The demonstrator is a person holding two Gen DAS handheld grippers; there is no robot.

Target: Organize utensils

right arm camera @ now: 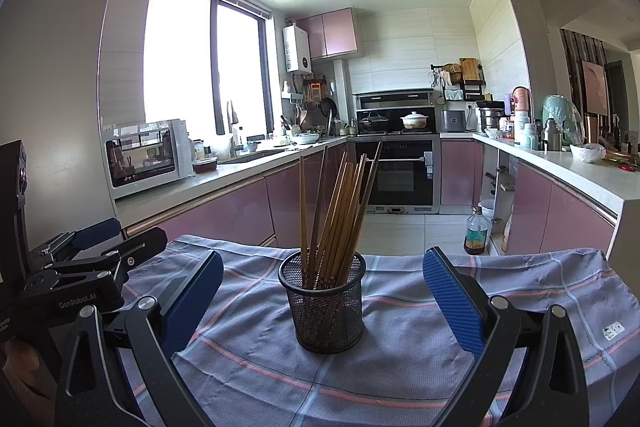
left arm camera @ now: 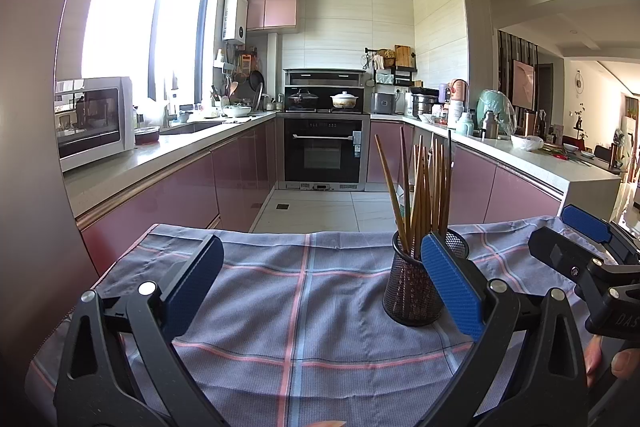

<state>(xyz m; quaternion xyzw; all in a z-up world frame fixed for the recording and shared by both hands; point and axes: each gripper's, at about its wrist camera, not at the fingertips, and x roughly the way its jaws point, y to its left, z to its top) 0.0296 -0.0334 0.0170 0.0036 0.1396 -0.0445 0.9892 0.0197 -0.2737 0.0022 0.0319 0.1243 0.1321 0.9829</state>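
My left gripper (left arm camera: 322,283) hovers low in the frame, jaws spread wide and holding nothing; my right gripper (right arm camera: 322,287) is just as wide and empty. Between the right gripper's blue pads (right arm camera: 454,301), at frame centre, the black mesh cup (right arm camera: 325,311) stands upright on the checked cloth (right arm camera: 400,379), with brown chopsticks (right arm camera: 340,211) fanning out of it. Behind, pink cabinets (right arm camera: 224,211) line the kitchen.

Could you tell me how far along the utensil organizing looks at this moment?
Apparently done: the chopsticks stand bundled in the mesh holder on the plaid cloth. In hand: nothing; the left gripper and right gripper are both open and empty. Left: no loose utensils show on the cloth.
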